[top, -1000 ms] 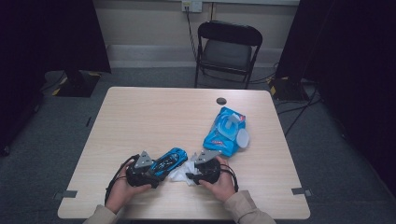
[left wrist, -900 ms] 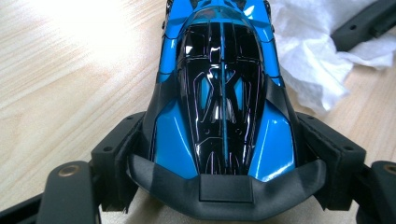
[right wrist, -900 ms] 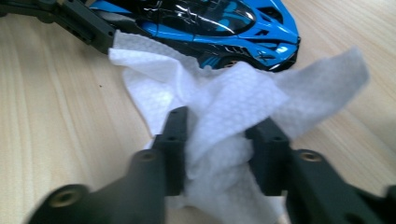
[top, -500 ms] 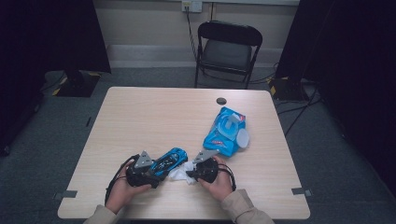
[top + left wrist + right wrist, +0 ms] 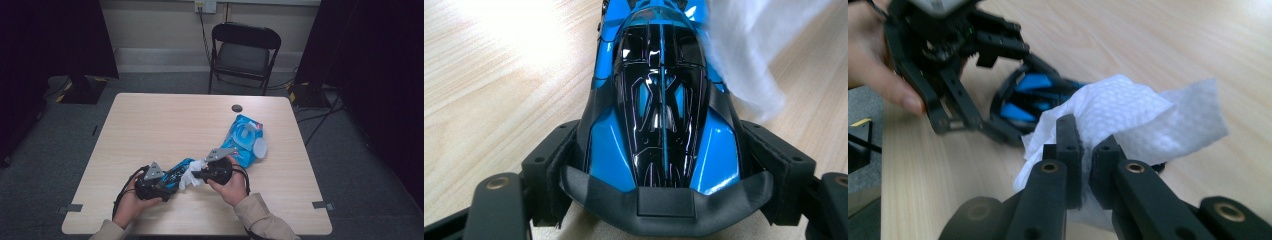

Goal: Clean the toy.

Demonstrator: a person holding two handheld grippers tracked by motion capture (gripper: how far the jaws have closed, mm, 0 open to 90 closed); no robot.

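Wipe (image 5: 1128,115) pinched in right claw (image 5: 1087,150); left claw (image 5: 664,170) clamps toy car (image 5: 661,100).

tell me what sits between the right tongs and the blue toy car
The white wipe, pinched in the right tongs, hangs against the blue toy car; the right gripper view shows it best.

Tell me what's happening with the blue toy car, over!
Left gripper clamped on the blue toy car. Right gripper just closed, pinching the white wipe beside it. Nothing in the way.
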